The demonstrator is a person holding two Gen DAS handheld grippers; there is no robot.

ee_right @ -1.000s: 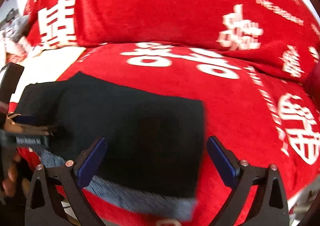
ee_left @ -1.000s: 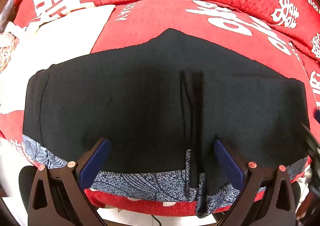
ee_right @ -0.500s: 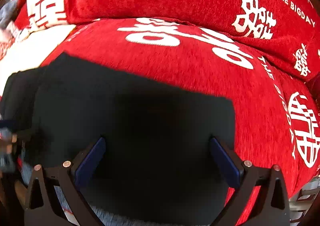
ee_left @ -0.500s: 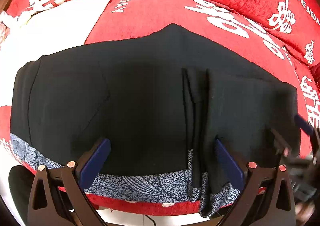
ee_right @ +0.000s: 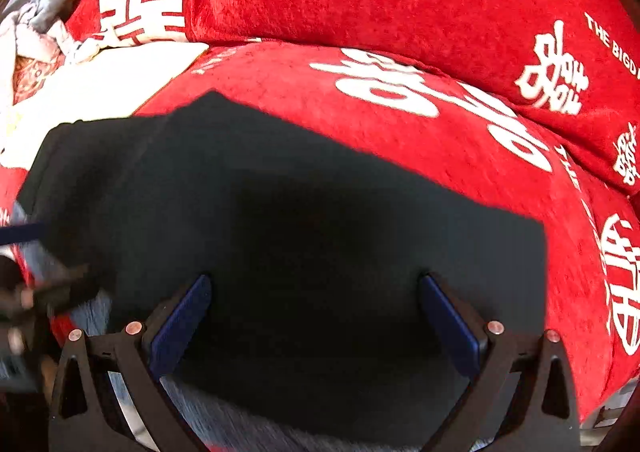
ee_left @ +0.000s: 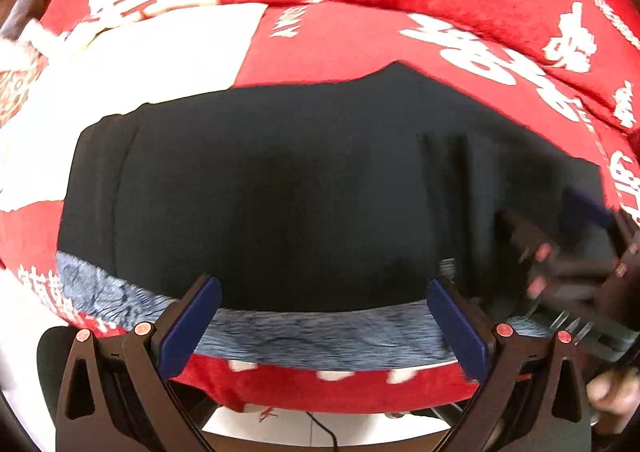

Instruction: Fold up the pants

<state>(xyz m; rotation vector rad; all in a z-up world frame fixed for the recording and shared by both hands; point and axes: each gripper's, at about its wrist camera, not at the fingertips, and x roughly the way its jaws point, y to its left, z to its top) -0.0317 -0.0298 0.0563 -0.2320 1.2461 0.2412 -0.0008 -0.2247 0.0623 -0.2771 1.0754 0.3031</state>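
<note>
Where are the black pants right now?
The black pants lie spread flat on the red blanket in the middle of both wrist views, near edge on a blue-grey patterned cloth, under both open grippers.

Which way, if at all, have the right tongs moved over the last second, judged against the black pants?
Yes. The right tongs have moved forward over the black pants: in the right wrist view their fabric now spans the open jaws, and the red cover fills less.

A red cushion (ee_left: 360,40) with white characters carries folded black pants (ee_left: 300,204).
</note>
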